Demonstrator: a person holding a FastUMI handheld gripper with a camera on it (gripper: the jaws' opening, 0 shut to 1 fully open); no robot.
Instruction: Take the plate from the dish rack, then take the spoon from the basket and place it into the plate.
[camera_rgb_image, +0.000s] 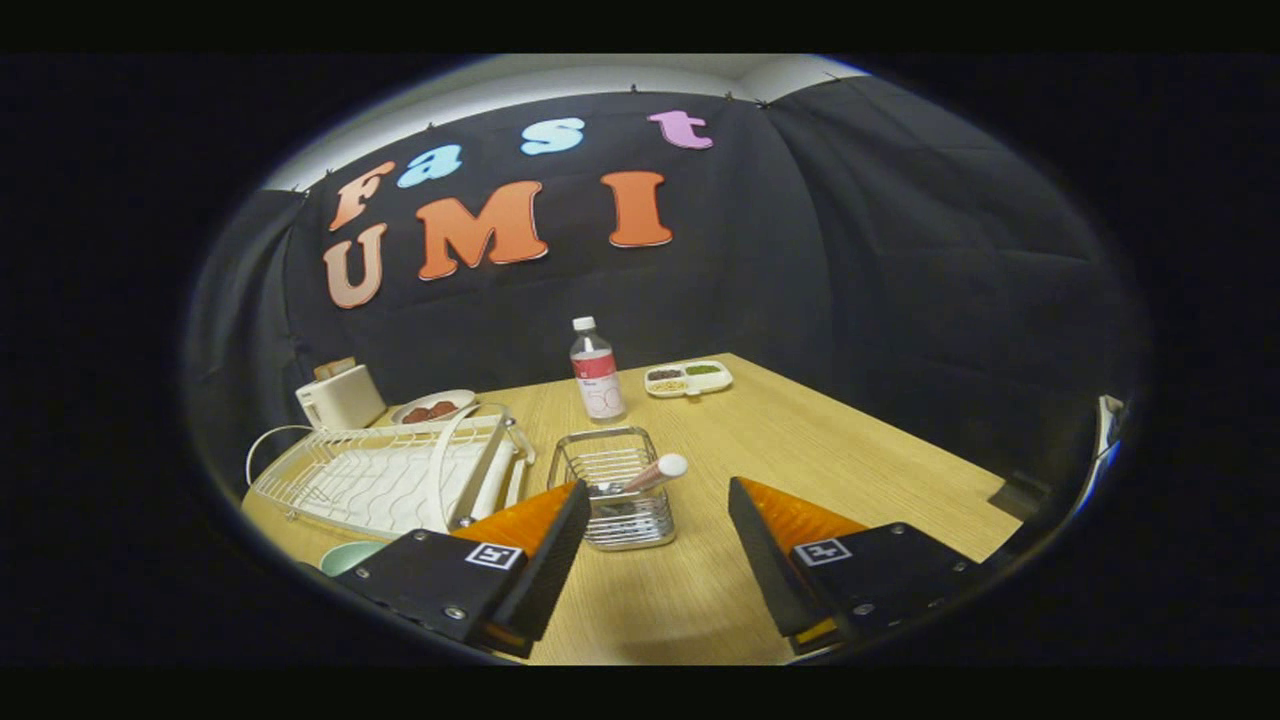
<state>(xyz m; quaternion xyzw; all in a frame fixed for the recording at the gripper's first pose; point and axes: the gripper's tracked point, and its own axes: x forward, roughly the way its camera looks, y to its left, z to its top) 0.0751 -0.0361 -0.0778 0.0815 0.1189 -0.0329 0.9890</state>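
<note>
My gripper (655, 520) is open above the wooden table (800, 450), with nothing between its orange-and-black fingers (540, 530). Just ahead of the left finger stands a small wire basket (612, 485). A spoon (650, 473) with a pinkish handle and white tip leans out of it toward the right. Left of the basket lies the white dish rack (390, 475), which looks bare of dishes. A pale green plate (348, 557) peeks out on the table in front of the rack, beside my left finger and partly hidden by it.
Beyond the basket stands a plastic bottle (596, 370) with a red label. A white divided tray (688, 378) with food sits farther back. A toaster (340, 395) and a dish with reddish food (433, 407) stand behind the rack. Black cloth walls enclose the table.
</note>
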